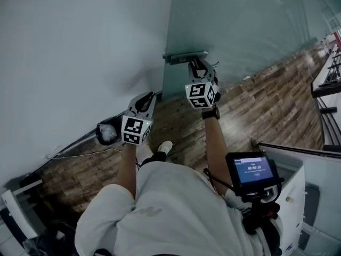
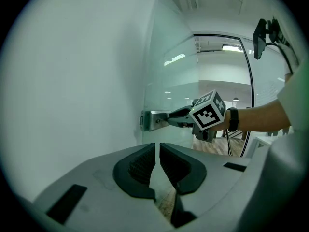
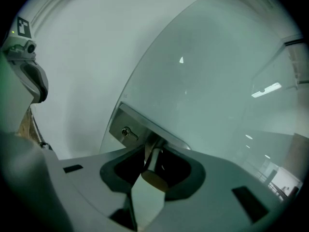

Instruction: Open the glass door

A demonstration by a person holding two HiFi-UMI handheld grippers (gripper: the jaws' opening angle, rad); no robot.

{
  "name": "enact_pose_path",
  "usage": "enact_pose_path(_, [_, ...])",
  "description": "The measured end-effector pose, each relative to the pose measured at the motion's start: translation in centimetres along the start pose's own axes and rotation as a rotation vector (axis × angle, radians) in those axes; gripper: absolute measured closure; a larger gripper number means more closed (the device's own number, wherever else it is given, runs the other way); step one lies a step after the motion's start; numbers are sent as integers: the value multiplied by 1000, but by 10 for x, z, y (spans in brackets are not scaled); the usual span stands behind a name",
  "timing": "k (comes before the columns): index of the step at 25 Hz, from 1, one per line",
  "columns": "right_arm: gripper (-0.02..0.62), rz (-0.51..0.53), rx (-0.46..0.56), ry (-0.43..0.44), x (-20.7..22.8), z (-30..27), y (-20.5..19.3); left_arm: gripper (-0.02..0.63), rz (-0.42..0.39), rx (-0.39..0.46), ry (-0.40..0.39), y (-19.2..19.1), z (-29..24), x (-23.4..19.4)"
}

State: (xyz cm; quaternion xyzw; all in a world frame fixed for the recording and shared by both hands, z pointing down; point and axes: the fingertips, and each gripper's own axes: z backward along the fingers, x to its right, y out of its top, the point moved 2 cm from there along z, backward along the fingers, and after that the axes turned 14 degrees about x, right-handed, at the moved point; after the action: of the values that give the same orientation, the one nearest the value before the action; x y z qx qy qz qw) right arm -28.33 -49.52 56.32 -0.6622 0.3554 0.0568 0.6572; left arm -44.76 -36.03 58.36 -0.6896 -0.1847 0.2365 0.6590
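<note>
**Item: door-opening, one moment.**
- Glass door: frosted, at 12–1 o'clock in head view. White wall on its 9 o'clock side, wood floor below.
- Lock plate: metal, on door's edge, w/ keyhole.
- Handle: lever projecting from plate.
- Right gripper: at plate, tongs clamped on the handle. R. arm stretched fwd.
- Left gripper: at 7 o'clock of the right one, well apart from door. Tongs nearly together, nothing betw. them.
- Screen: lit, at 4 o'clock by person's hip.
</note>
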Motion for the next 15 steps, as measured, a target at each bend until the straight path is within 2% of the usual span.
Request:
enact_pose_path(5, [479, 1, 3, -13, 2, -9, 1, 575, 2, -2, -23, 1, -4, 3])
enact_pose_path(8, [479, -17, 52, -57, -6, -5, 3, 575, 9, 3, -60, 1, -14, 8])
enact_pose_path(12, [479, -203, 101, -175, -11, 47, -9, 575, 11, 18, -148, 3, -39, 27])
enact_pose_path(15, [480, -353, 95, -196, -8, 110, -19, 575, -9, 33, -266, 17, -58, 61])
